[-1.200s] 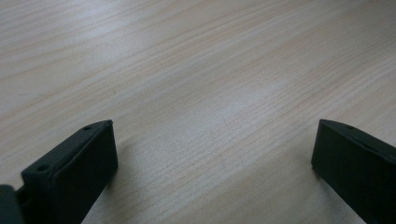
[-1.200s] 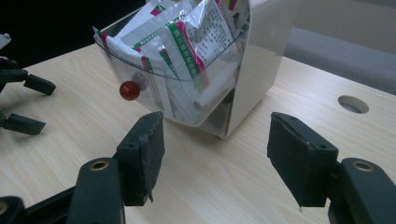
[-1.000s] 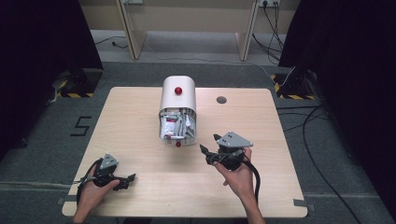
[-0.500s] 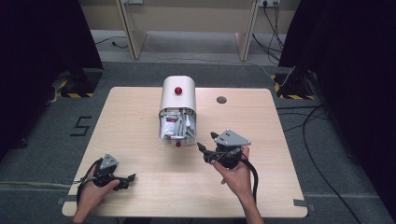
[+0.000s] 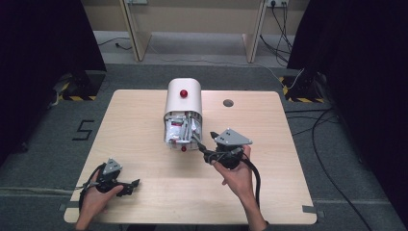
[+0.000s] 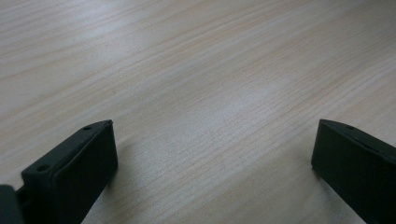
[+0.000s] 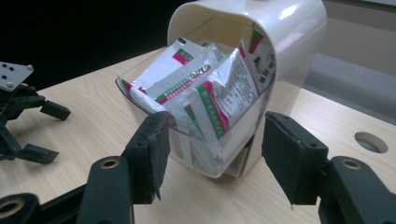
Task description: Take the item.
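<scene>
A white arched box (image 5: 183, 96) with a red knob (image 5: 183, 93) lies at the table's middle. Its clear front drawer (image 7: 196, 149) is tipped out and stuffed with several white packets (image 7: 205, 88) printed in red and green. My right gripper (image 5: 198, 142) is open just in front of the drawer, its jaws to either side of the drawer's lower corner in the right gripper view (image 7: 212, 154), touching nothing. My left gripper (image 5: 132, 185) is open and low over bare wood near the front left corner, with nothing between its jaws (image 6: 212, 154).
A round hole (image 5: 228, 103) is cut into the wooden table (image 5: 288, 183) right of the box. Cables and yellow-black floor blocks (image 5: 300, 89) lie beyond the table's sides. Bare wood stretches along the front between the two hands.
My right gripper has edged left and forward, closer to the drawer's front. The left gripper has stayed where it was.
</scene>
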